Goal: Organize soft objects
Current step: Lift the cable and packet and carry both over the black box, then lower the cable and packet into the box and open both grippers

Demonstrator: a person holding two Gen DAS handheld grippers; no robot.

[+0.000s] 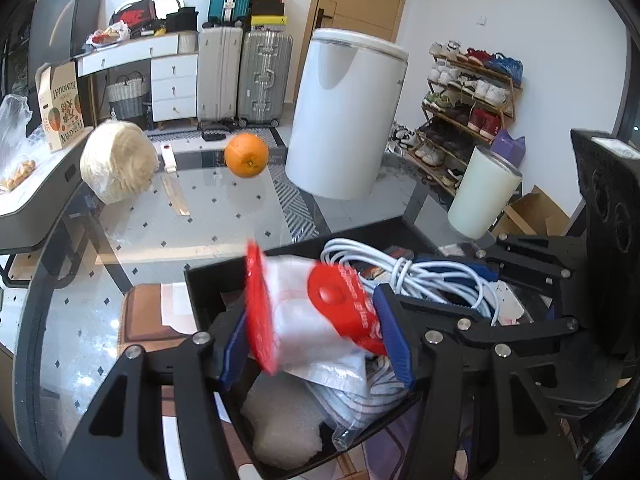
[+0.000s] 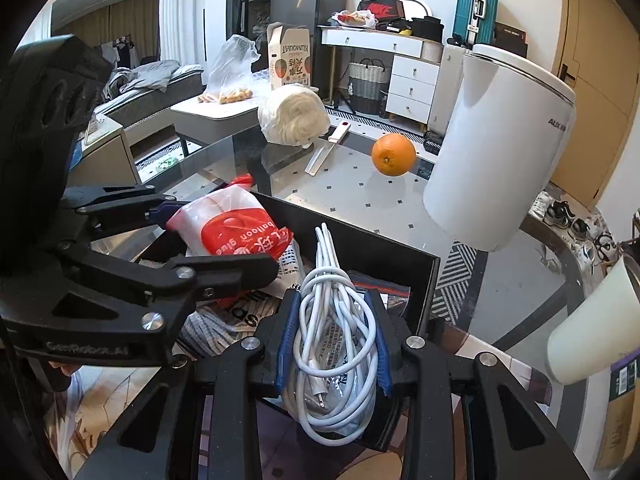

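Tongs on the left [image 1: 316, 340] are clamped on a red-and-white packet [image 1: 320, 312], its blue pads pressing the packet from both sides, the print on it reading "balloon glue" in the right wrist view; the packet hangs over the open black bin [image 2: 424, 280], above a clear bag of striped cloth [image 1: 360, 392] and a pale, bubbly wad [image 1: 280, 432] that lie inside; tongs on the right [image 2: 334, 344] are clenched on a bundle of white cable [image 2: 332, 320] in a thin clear sleeve, the coils squeezed between the blue pads, the bundle held upright over the same bin, just beside the packet; the two tools sit close together, each showing in the other's camera; the bin stands at the near edge of a glass worktop [image 1: 224, 216], through which a tiled floor shows; farther out on the glass rests an orange [image 2: 393, 154], well apart from the bin; beyond it, to one side, lies a wrapped roll of pale fibre [image 2: 294, 116], with a white-handled flat tool [image 2: 326, 148] just beside it; a tall white cylinder appliance [image 2: 500, 148] stands near the orange on the other side, and a cream tumbler [image 1: 484, 196] sits toward the worktop's edge; past the worktop are suitcases [image 1: 244, 76], a white chest of drawers [image 2: 412, 80], a shoe rack [image 1: 468, 96] against the wall, and a printed carton [image 2: 290, 56] on a low side table.
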